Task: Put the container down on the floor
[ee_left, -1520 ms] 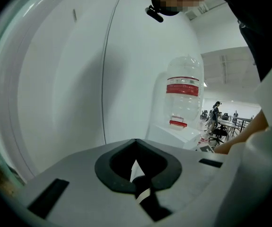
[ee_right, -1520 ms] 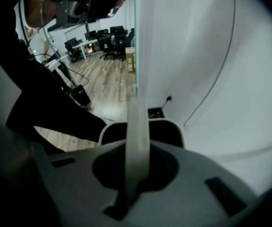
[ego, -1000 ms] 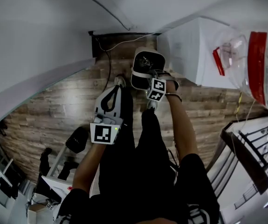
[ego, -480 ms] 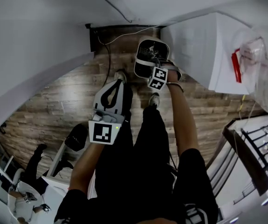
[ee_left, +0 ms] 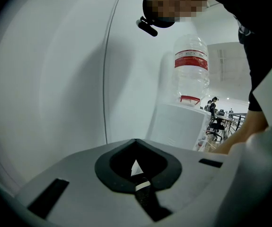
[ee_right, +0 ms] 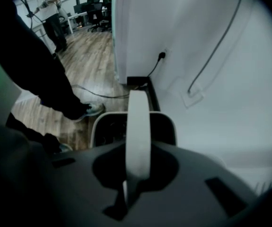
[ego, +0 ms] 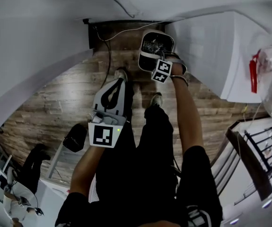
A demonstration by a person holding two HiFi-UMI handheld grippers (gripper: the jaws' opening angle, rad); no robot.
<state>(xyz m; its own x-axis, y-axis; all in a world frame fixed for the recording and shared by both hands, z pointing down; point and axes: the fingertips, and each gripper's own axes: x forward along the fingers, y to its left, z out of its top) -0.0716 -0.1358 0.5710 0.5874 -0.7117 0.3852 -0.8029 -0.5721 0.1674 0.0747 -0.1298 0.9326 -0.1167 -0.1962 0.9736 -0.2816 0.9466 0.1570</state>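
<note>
My right claw is pinched fully together on the white strap handle of the container, a white bin with a dark inside. It hangs straight below the claw, over the wooden floor at the foot of the white wall, near a black cable. Whether its base touches the boards I cannot tell. My left claw is closed on nothing, held well apart from the bin and pointing up toward a water bottle.
</note>
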